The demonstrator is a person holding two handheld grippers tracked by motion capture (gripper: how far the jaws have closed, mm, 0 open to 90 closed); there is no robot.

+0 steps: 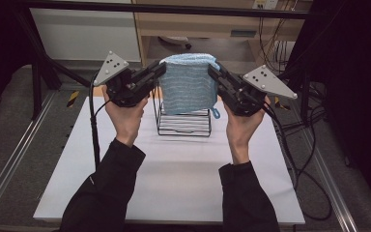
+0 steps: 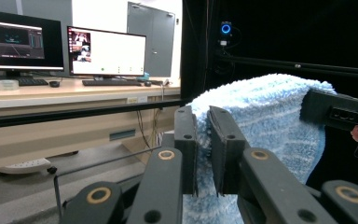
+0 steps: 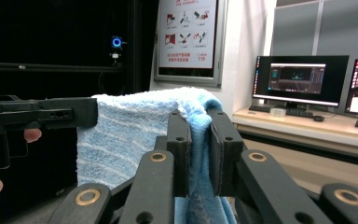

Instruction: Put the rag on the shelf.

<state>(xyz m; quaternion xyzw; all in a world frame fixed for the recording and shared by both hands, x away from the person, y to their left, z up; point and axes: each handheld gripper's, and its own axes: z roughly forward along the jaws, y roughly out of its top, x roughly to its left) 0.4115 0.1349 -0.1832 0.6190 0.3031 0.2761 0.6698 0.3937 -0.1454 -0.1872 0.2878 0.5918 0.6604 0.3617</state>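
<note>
We hold the blue towel (image 1: 189, 82) stretched level between us over the wire rack (image 1: 183, 122), left gripper (image 1: 155, 73) and right gripper (image 1: 214, 73) each clenched on an opposite top corner

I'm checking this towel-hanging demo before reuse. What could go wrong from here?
1. Both grippers, left and right, pinch only the top corners of the blue towel; an edge might slip free.
2. The towel hangs close over the wire rack; its hanging loop might snag the wires.
3. Uneven pulling may drag the light-looking rack across the table.
</note>
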